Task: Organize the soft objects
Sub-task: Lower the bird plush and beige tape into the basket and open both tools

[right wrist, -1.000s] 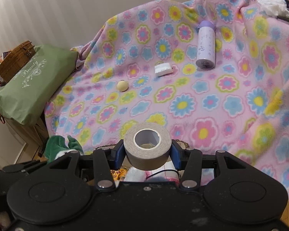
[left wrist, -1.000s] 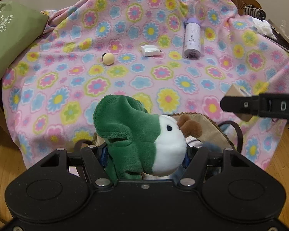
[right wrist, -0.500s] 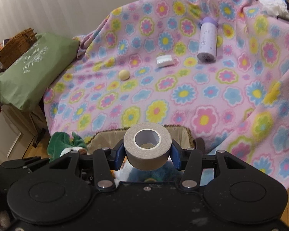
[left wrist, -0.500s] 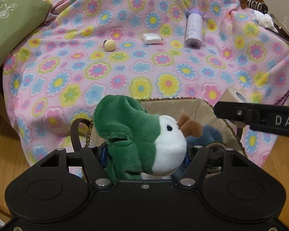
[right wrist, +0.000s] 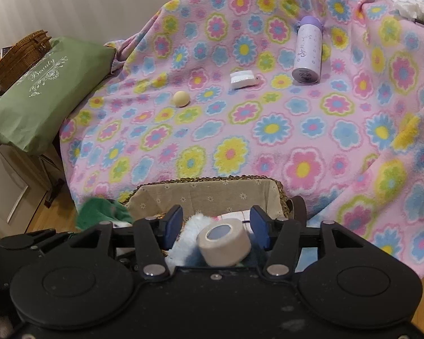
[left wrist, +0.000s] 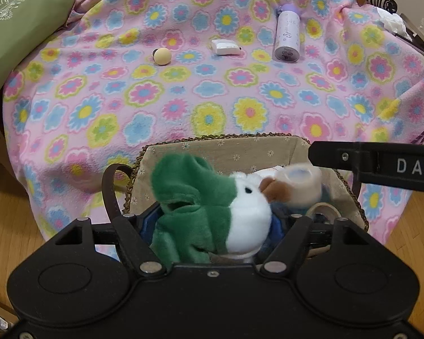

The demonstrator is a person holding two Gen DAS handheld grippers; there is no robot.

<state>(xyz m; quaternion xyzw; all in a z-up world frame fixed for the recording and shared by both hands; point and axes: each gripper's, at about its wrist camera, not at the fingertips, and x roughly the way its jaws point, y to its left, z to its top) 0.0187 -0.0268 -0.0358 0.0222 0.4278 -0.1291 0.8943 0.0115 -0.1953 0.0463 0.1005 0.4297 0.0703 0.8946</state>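
Note:
A green and white plush toy (left wrist: 212, 212) sits blurred between the jaws of my left gripper (left wrist: 214, 219), which are opening; blue pads show on both sides of it and it hangs loose over the lined wicker basket (left wrist: 226, 136). My right gripper (right wrist: 216, 223) is opening too, and the beige tape roll (right wrist: 224, 244) has left its pads (right wrist: 173, 226) and tilts down into the basket (right wrist: 212, 179). In the left wrist view the roll (left wrist: 302, 183) is a blur beside the plush's head, under the right gripper's arm (left wrist: 381, 166). The plush's green edge (right wrist: 101, 212) shows at lower left.
The basket stands against a flowered pink blanket (left wrist: 212, 90) bearing a cream ball (left wrist: 162, 56), a small white box (left wrist: 225, 47) and a lilac bottle (left wrist: 287, 39). A fluffy pale-blue toy (right wrist: 183, 243) and another tape roll (left wrist: 323, 210) lie in the basket. A green bag (right wrist: 45, 93) sits left.
Both pairs of jaws have widened. The tape roll has dropped out of the right jaws toward the basket, and the plush has loosened and tipped in the left ones.

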